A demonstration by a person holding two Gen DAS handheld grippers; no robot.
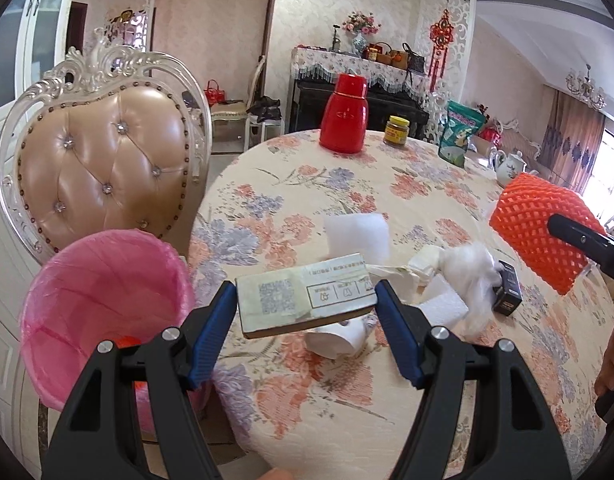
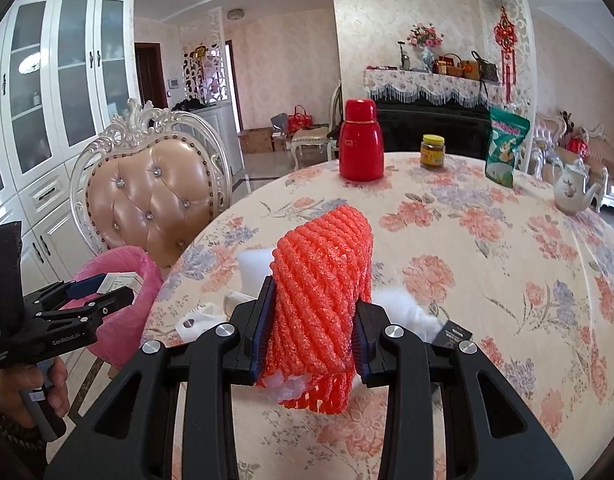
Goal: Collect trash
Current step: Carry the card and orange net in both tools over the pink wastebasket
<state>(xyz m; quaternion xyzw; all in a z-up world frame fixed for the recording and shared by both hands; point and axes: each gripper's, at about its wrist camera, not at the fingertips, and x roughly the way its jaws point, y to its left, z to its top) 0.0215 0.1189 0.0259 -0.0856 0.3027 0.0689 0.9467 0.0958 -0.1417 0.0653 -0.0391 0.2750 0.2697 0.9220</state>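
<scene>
My left jaws (image 1: 305,312) pinch a flat cardboard box (image 1: 307,294) beside the pink bin (image 1: 103,276); my right jaws (image 2: 313,324) squeeze an orange foam net (image 2: 327,280) above the tabletop (image 2: 487,264).

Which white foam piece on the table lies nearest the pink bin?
The square white foam sheet, alone on the tablecloth; the other foam piece sits farther right, amid the trash pile.

The left gripper (image 2: 101,294) carries a white brand mark along its black body in the right wrist view, reading roughly "GenRobot.AI". The flat cardboard box (image 1: 307,294) bears a QR code and a row of small recycling-type symbols under a line of print too small to read. Labels on the yellow-lidded jar (image 2: 432,152) and green snack bag (image 2: 505,146) are illegible.
</scene>
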